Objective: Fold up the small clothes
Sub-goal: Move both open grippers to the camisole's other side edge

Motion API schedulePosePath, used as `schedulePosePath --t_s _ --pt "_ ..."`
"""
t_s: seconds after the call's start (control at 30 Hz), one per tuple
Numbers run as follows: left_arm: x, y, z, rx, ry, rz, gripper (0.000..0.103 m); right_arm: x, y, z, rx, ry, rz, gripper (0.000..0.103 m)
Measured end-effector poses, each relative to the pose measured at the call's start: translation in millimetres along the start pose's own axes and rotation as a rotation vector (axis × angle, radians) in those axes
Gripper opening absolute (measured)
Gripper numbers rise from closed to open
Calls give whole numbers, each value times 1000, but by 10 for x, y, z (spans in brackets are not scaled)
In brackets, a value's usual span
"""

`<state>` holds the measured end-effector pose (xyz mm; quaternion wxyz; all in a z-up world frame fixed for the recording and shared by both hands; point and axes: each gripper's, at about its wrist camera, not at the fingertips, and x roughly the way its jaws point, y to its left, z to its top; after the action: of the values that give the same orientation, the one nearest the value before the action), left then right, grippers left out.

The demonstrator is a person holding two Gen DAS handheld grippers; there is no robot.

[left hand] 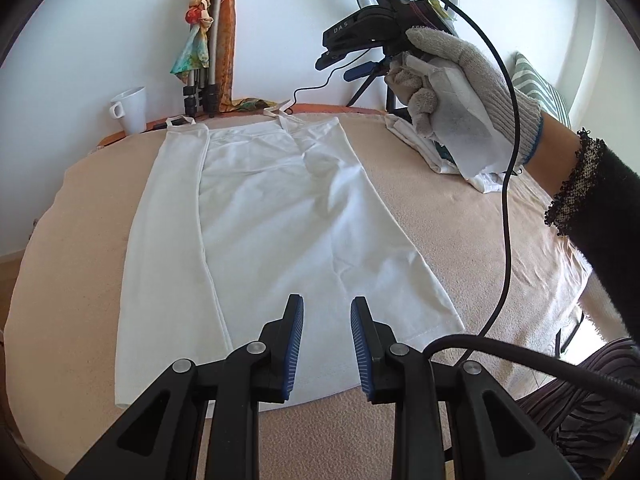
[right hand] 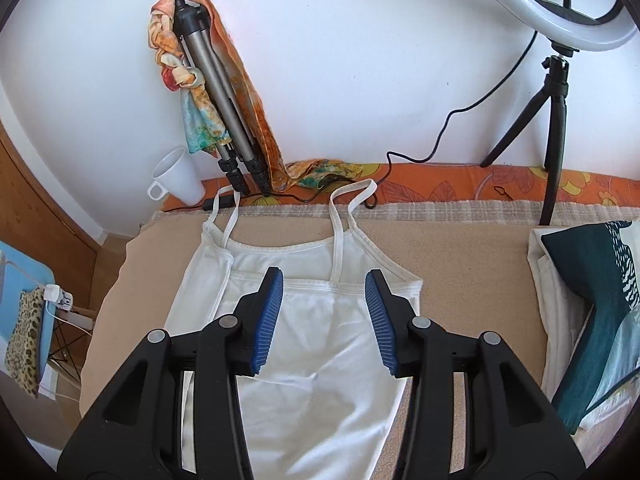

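Camisole in thin white cotton (left hand: 272, 216), with narrow shoulder straps, lies flat on the beige cloth-covered bench (left hand: 460, 240), its left side panel folded inward so a long vertical crease runs down the front. The straps reach toward the far edge of the bench, where an orange floral cloth (right hand: 460, 184) shows beneath the beige cover. The left tool (left hand: 327, 350) hovers low over the hem end of the camisole, its blue-padded jaws standing moderately apart with nothing between them. The right tool (right hand: 324, 320) is raised above the upper chest of the garment, jaws spread wide and empty; from the left wrist view it is seen lifted well off the bench, gripped by a hand in a grey knitted glove (left hand: 456, 92).

A white ceramic mug (right hand: 178, 178) stands near the far left corner, beside a folded grey metal tripod (right hand: 218, 108) leaning on the wall and draped with an orange and teal patterned scarf (right hand: 240, 92). A white ring light on a small black tripod (right hand: 556, 92) stands at the far right. At the right edge of the bench sits a stack of folded clothes topped by a dark teal piece (right hand: 592, 300).
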<state>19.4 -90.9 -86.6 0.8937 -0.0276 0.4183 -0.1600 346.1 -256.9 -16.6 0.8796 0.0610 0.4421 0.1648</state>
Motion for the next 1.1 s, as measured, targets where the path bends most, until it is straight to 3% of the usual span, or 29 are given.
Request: schedulePosePath --t_s 0.23,0.5,0.73,0.97,1.1 --pt "104 -469 9 85 14 -110 24 -252 -677 -287 100 -21 -24 46" --pt "397 -908 -104 173 89 -174 28 -112 -1055 -503 114 18 -30 46" --pt "653 -1081 -197 225 141 -119 30 134 -1102 -549 113 56 11 46" --pt "752 -1101 -212 224 142 -86 26 480 -1030 -603 101 112 67 46" --pt "798 -1079 -172 234 133 -77 10 665 -1098 -629 147 132 88 46"
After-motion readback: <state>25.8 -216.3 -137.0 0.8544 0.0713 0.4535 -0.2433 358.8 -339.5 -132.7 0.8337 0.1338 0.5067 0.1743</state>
